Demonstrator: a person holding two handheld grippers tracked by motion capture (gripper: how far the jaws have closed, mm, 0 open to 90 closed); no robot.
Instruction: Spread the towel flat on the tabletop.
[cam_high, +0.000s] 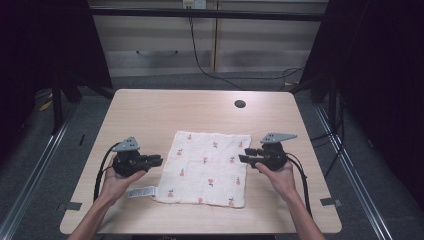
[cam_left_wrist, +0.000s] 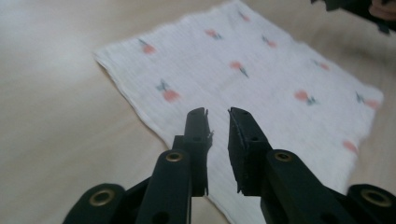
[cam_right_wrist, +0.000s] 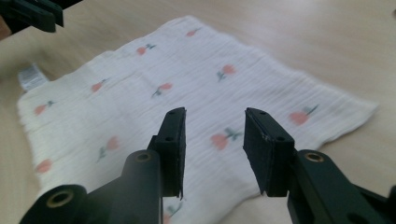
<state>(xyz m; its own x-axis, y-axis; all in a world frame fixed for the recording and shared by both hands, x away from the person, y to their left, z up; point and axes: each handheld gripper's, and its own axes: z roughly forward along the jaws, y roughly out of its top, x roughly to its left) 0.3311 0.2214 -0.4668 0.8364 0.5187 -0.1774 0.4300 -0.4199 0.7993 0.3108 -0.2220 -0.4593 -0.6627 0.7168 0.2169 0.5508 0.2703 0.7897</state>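
Nearest the bottom of the high view, the person's two hands come in, each holding a black gripper. The left gripper (cam_high: 159, 160) sits just beside the left edge of the cloth (cam_high: 207, 167), with its tips pointing right at that edge. In the left gripper view its jaws have a small gap between them and nothing in it; they hang over the near edge of the cloth, and I cannot tell if they touch it. The right gripper (cam_high: 243, 154) is at the right edge of the cloth, pointing left, with its tips over the cloth. In the right gripper view its jaws stand wider apart, with nothing between them, above the cloth. The cloth is white with little pink flowers and lies flat in the middle of the wooden table (cam_high: 150, 107), near the front. A small white tag (cam_high: 141, 192) sticks out from its near left corner. Farther back on the table is a round dark hole (cam_high: 240, 104). Behind the table a black cable (cam_high: 200, 62) hangs down in front of pale cabinets (cam_high: 160, 37).
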